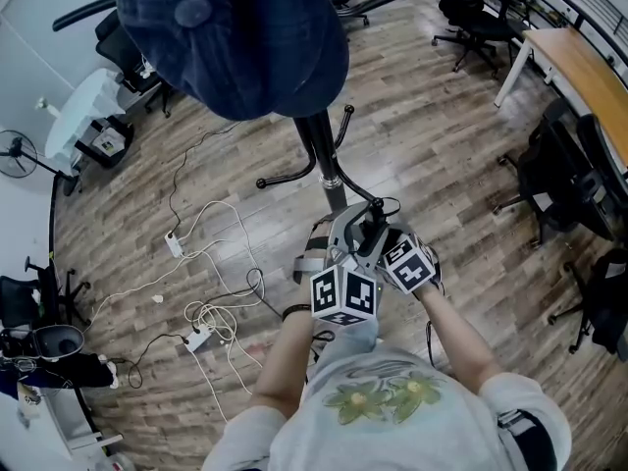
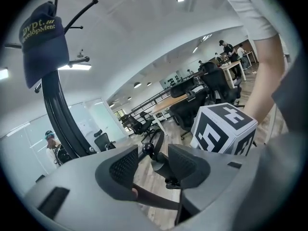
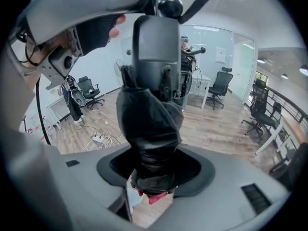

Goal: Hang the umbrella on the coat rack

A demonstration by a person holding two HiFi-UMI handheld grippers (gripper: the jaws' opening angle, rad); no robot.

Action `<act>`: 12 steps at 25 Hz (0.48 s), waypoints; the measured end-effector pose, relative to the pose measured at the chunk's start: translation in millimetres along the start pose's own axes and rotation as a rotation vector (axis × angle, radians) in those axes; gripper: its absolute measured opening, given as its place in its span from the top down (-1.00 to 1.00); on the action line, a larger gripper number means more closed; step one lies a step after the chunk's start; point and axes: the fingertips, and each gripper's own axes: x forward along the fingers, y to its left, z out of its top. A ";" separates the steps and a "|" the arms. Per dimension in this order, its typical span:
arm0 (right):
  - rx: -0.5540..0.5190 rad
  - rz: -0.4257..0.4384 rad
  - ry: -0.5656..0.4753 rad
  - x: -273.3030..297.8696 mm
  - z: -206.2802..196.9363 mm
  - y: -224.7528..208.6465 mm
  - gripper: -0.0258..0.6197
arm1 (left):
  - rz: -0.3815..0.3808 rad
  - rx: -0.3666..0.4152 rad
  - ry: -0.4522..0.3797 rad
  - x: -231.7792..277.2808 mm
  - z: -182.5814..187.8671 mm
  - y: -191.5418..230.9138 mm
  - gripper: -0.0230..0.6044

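The black coat rack (image 1: 329,160) stands on the wooden floor with a navy cap (image 1: 235,37) on top. In the right gripper view, my right gripper (image 3: 154,170) is shut on the folded black umbrella (image 3: 150,119), whose square handle (image 3: 155,47) points up toward a ball-tipped hook (image 3: 170,5). My left gripper (image 2: 153,165) is open. Between its pads I see a hook's ball end (image 2: 148,149) and a dark part of the umbrella, and a black strap (image 2: 154,201) runs just under them. Both grippers sit close together by the pole in the head view, with the left gripper (image 1: 345,238) beside the right gripper (image 1: 381,226).
White cables and power strips (image 1: 196,337) lie on the floor to the left. Black office chairs (image 1: 549,180) and a wooden desk (image 1: 584,67) stand to the right, more chairs (image 1: 471,13) at the back, and a fan (image 1: 15,155) at far left.
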 end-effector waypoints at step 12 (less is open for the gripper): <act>0.002 0.009 -0.005 -1.3 6.7 -3.1 0.23 | 0.013 -0.013 -0.005 5.4 4.5 9.2 0.83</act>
